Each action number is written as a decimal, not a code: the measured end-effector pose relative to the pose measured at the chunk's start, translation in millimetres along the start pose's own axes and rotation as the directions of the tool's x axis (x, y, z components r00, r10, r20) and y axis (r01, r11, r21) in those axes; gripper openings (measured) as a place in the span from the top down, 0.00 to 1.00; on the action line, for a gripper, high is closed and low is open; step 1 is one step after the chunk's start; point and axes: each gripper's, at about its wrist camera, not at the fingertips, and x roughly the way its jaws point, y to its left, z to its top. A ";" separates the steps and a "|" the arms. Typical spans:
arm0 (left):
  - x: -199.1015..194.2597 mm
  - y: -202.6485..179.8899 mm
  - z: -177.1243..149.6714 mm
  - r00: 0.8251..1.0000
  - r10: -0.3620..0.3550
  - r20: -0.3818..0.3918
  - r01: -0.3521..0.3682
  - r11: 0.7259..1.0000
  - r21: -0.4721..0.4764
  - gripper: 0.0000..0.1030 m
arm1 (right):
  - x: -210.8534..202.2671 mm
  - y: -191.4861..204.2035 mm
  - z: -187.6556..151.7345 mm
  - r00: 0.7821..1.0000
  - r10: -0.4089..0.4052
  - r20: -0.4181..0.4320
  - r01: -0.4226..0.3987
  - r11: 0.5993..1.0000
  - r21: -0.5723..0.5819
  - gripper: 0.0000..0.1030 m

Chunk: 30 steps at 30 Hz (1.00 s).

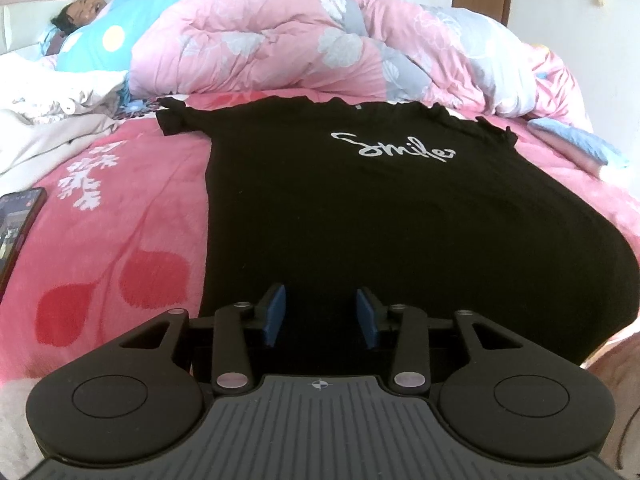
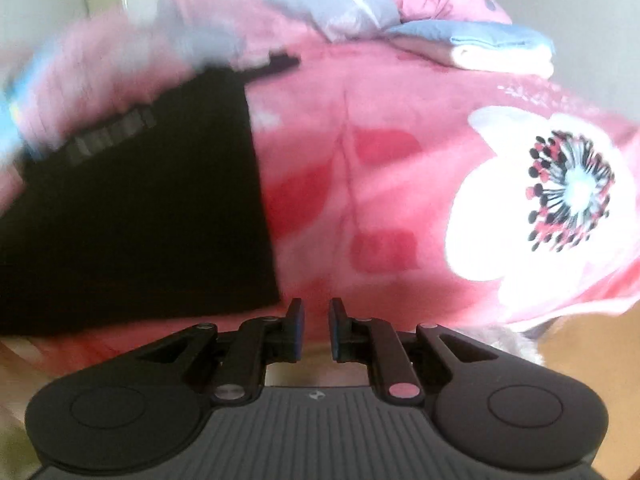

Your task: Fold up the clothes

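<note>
A black T-shirt (image 1: 340, 208) with a white "Smile" script lies flat on the pink bedspread (image 1: 120, 208), collar at the far end. My left gripper (image 1: 322, 314) hovers over the shirt's near hem. Its blue pads (image 1: 276, 314) stand apart and no cloth is pinched between them. In the blurred right wrist view the same shirt (image 2: 140, 208) fills the left side. My right gripper (image 2: 316, 328) sits over bare bedspread (image 2: 360, 184) just right of the shirt's near corner. Its jaws are a narrow gap apart with nothing between them.
A bunched pink quilt (image 1: 320, 40) lies behind the shirt, and a person (image 1: 80, 12) lies at the far left. A phone (image 1: 16, 224) rests at the left edge near pale clothes (image 1: 48, 128). Folded blue and white cloth (image 2: 500, 48) sits far right. The bed's edge and floor (image 2: 592, 352) show at lower right.
</note>
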 end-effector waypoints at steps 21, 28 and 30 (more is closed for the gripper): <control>2.5 -3.4 4.0 1.000 0.019 0.001 -0.019 0.999 0.029 0.59 | 34.2 -3.7 10.2 0.988 0.120 -0.098 -0.128 0.988 -0.084 0.97; -13.7 -7.3 19.8 0.997 0.058 0.044 -0.061 0.996 0.062 0.59 | 11.5 -23.1 15.5 0.995 -0.095 -0.024 0.094 0.995 -0.033 0.95; -15.1 -11.7 30.6 0.997 0.030 0.065 -0.035 0.996 0.084 0.57 | -13.0 -14.9 23.0 0.992 -0.108 0.069 0.113 0.990 -0.080 0.95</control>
